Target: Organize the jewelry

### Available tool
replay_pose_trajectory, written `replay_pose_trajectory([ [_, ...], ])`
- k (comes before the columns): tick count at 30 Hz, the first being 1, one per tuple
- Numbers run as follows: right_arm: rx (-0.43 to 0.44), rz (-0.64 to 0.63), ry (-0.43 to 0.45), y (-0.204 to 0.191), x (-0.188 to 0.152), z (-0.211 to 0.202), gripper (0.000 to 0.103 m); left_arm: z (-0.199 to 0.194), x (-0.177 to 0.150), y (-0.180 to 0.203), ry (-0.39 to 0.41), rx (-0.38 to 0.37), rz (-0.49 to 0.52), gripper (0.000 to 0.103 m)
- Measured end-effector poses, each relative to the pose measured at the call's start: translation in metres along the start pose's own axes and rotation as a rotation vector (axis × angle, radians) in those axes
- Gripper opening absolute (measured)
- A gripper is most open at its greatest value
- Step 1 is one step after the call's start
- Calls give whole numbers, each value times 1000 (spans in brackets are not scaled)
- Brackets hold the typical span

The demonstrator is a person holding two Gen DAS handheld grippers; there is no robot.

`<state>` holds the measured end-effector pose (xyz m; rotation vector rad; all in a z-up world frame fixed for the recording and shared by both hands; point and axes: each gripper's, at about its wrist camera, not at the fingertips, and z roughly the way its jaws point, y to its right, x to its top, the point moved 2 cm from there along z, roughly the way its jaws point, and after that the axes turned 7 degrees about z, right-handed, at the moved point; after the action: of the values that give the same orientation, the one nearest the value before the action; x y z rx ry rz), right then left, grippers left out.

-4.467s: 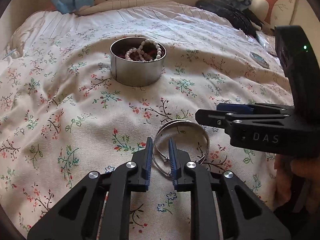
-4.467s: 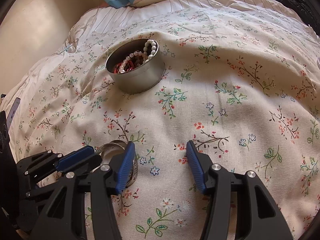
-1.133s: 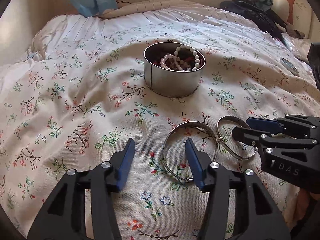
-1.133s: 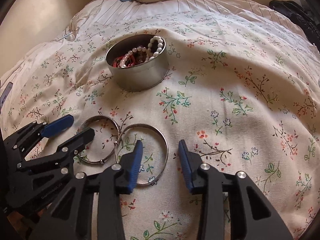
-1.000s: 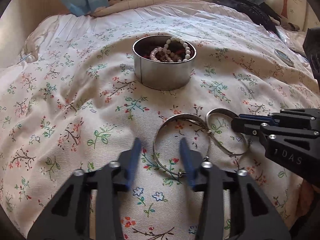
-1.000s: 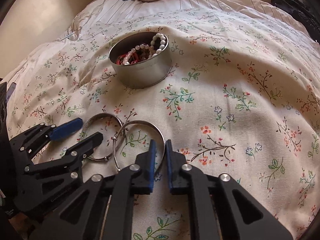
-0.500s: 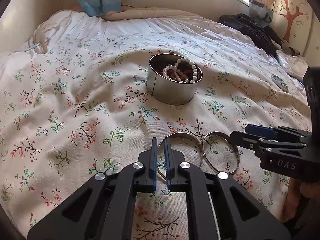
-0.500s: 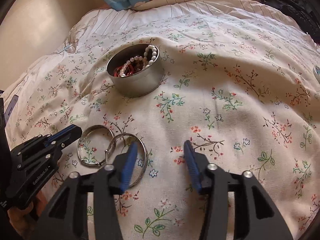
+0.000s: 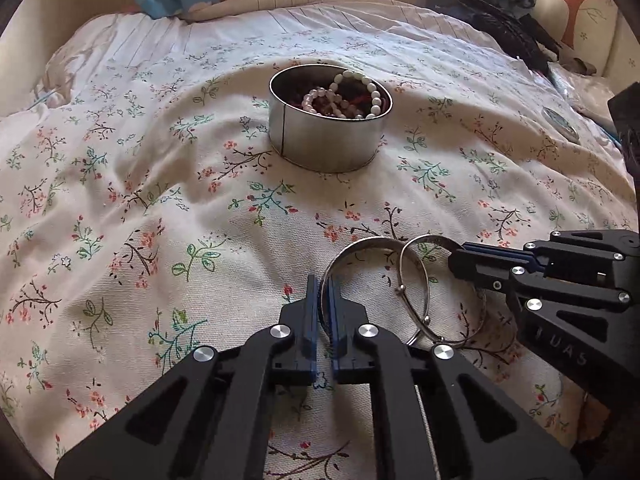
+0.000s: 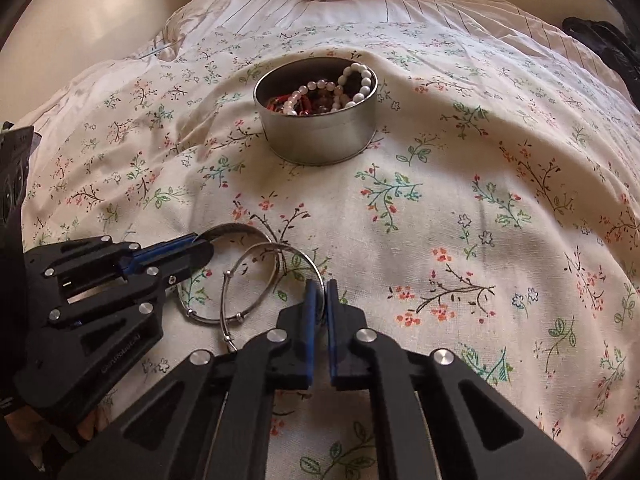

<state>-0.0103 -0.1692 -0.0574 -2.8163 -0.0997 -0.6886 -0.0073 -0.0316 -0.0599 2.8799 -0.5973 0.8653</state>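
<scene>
You had both pairs of fingers clenched, each on its own silver bangle, and that split looks deliberate. The left gripper [image 9: 323, 292] pinched the near rim of the left bangle [image 9: 372, 241]. The right gripper [image 10: 321, 296] pinched the near rim of the right bangle [image 10: 272, 245].

Both bangles were toward the near edge of the bed, on the floral bedspread [image 9: 160, 200]. Their hoops crossed where they met, and the held rims seemed tilted up off the cloth. Whether they were truly linked or only overlapping could not be told from either view.

Taking one in each hand was probably meant to let you draw them apart, since lifting a single one would likely have dragged the other along. Gripping at the thin rim made sense too, because a flat hoop on soft bedding offers nothing else to bite.

The round metal tin [image 9: 324, 144] stood farther in, near the middle of the bed and well apart from the bangles. Beaded bracelets [image 9: 374, 94] were already heaped inside it, which suggests it was the collecting place. It stood upright and open-topped straight ahead of both grippers, so either bangle could be carried forward and dropped in once they were free.
</scene>
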Motion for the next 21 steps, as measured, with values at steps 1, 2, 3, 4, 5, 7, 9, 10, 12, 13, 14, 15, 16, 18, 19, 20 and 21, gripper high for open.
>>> replay_pose_trajectory([
  [1, 7, 6, 5, 0, -1, -3, 5, -3, 0, 0, 9, -8, -1, 4],
  [2, 11, 9, 10, 0, -1, -6, 5, -7, -1, 1, 18, -17, -2, 4],
  [3, 12, 10, 15, -1, -2, -9, 5, -11, -2, 2, 31, -22, -1, 4],
  [4, 12, 10, 19, -2, -2, -11, 5, -15, -2, 3, 40, -22, 0, 4],
  [5, 13, 12, 21, -3, -3, -13, 5, -18, -2, 3, 49, -23, -1, 4],
  [7, 18, 19, 28, -3, -4, -18, 5, -25, -3, 2, 65, -29, -10, 4],
  [9, 24, 28, 42, -3, -5, -25, 4, -34, -3, 2, 95, -33, -17, 4],
  [10, 28, 35, 53, -2, -5, -30, 4, -39, -3, 1, 109, -33, -18, 4],
  [12, 42, 50, 70, 0, -6, -37, 4, -47, -4, 1, 144, -39, -21, 4],
  [13, 48, 58, 81, 1, -6, -41, 4, -52, -3, 2, 164, -42, -19, 4],
  [14, 49, 62, 94, 1, -6, -45, 4, -57, -3, 2, 183, -37, -17, 4],
  [15, 56, 64, 112, 2, -6, -49, 4, -61, -3, 2, 202, -35, -18, 4],
  [16, 66, 64, 136, 1, -6, -55, 4, -64, -2, 1, 220, -37, -23, 4],
  [18, 66, 68, 169, 1, -6, -63, 4, -74, -1, -1, 268, -45, -34, 4],
  [19, 72, 69, 193, 2, -6, -67, 4, -79, 0, -2, 293, -44, -38, 4],
  [20, 82, 67, 216, 1, -6, -72, 4, -83, 0, -3, 312, -43, -42, 4],
  [21, 86, 66, 239, 1, -7, -77, 4, -86, 1, -4, 328, -40, -46, 4],
])
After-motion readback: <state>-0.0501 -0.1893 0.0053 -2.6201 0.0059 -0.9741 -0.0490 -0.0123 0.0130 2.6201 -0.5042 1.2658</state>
